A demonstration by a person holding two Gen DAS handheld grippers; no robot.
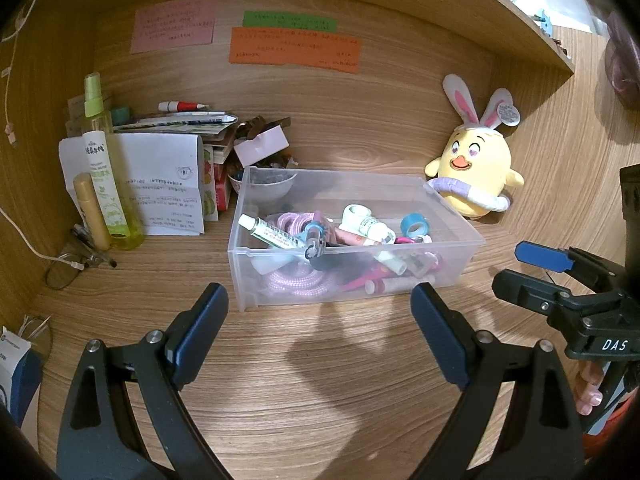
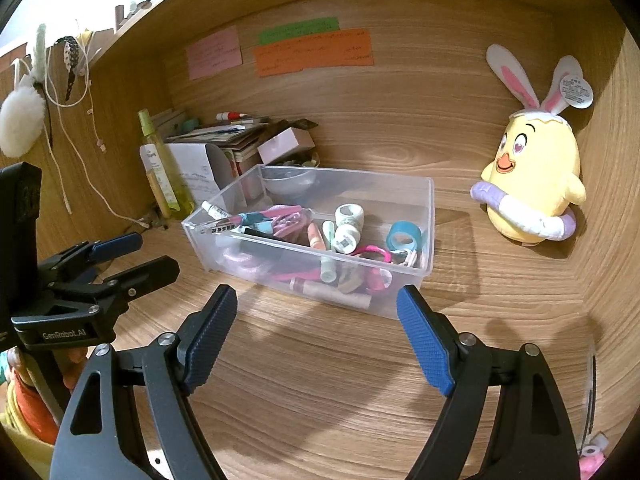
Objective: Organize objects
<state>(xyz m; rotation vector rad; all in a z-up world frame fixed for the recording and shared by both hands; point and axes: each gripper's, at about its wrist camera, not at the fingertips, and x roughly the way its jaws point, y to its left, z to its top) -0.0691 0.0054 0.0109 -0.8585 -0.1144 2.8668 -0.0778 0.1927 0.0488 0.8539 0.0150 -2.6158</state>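
— Both tools sit nearest: the left tool (image 1: pixel 320 312) and the right tool (image 2: pixel 316 316) are spread wide with nothing between the pads, hovering over bare bench (image 1: pixel 320 380).

— Where is the clutter?

— Just ahead, in a clear plastic bin (image 1: pixel 448 216) on the bench: a tube (image 1: pixel 272 232), pink cord (image 1: pixel 296 280), a blue tape roll (image 2: pixel 404 234).

— How would the bin handle?

— Probably light but slick and flexible; pinching a side wall near the rim looks safest. Small pieces may roll.
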